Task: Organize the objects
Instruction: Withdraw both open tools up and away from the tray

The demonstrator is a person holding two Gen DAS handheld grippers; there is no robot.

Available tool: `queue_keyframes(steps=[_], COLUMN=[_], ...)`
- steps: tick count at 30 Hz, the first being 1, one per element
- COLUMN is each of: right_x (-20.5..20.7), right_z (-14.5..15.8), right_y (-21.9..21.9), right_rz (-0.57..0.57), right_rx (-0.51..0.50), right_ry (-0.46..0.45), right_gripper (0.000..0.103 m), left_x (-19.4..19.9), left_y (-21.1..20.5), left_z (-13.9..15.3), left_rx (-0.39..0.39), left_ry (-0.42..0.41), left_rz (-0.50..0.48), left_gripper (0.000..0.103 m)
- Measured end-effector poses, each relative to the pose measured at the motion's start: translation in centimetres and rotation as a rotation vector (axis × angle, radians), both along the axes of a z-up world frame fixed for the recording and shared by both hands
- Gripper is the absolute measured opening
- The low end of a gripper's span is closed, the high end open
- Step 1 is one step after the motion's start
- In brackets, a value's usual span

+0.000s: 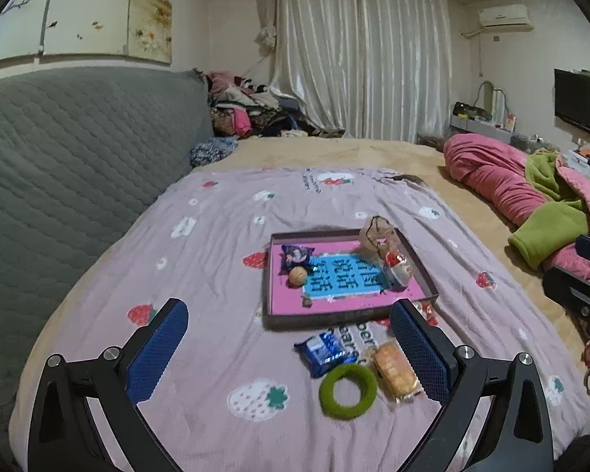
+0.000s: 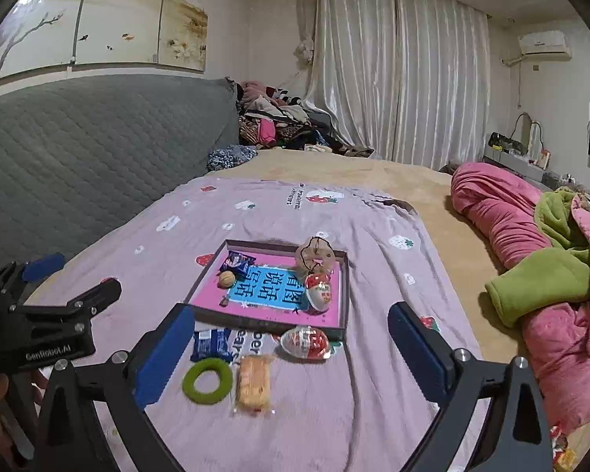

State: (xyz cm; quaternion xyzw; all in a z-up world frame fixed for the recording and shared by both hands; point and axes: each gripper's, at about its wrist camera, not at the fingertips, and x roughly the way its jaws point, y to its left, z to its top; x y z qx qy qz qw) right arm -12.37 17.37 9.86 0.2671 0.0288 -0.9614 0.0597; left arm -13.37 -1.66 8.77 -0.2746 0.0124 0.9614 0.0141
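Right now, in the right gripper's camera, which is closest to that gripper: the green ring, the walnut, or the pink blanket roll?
1. Green ring: on the sheet, just ahead of the right gripper.
2. Walnut: inside the tray.
3. Pink blanket roll: far right of the bed.

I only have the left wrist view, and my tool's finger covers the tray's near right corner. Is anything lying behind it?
Observer: Yes. A red and white egg capsule lies on the blanket, outside the tray, just in front of its near wall.
Operator: Is the right tool carrying anything?
Observer: No. The right tool is wide open, with nothing between its pads.
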Motion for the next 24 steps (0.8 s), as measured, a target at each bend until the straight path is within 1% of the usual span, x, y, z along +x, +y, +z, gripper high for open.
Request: queue_keyframes(steps=[3, 7, 17, 24], right_x=[1.4, 2.7, 4.3, 4.6], right_z=[0.2, 0.2, -1.9, -3.3], right_y=[-0.2, -0.8, -2.1, -2.0], right_rz=[0.010, 0.017, 0.044, 0.045], right_rx=[-0.006, 0.009, 0.024, 0.037], right_ry=[0.002, 0.003, -0.035, -0.061], right_gripper=[0.100, 0.100, 0.100, 0.100], left_x=[1.0, 2.4, 4.4, 5.1], left_y=[-0.4, -0.7, 0.0, 0.3], left_z=[0.1, -0.3, -3.4, -4.9], left_rx=[0.001, -0.003, -0.039, -0.037], left_ry=[0.003, -0.015, -0.072, -0.098], left_rz=[0.008, 0.013, -0.003, -0.008], left_gripper=[0.102, 0.102, 0.102, 0.102])
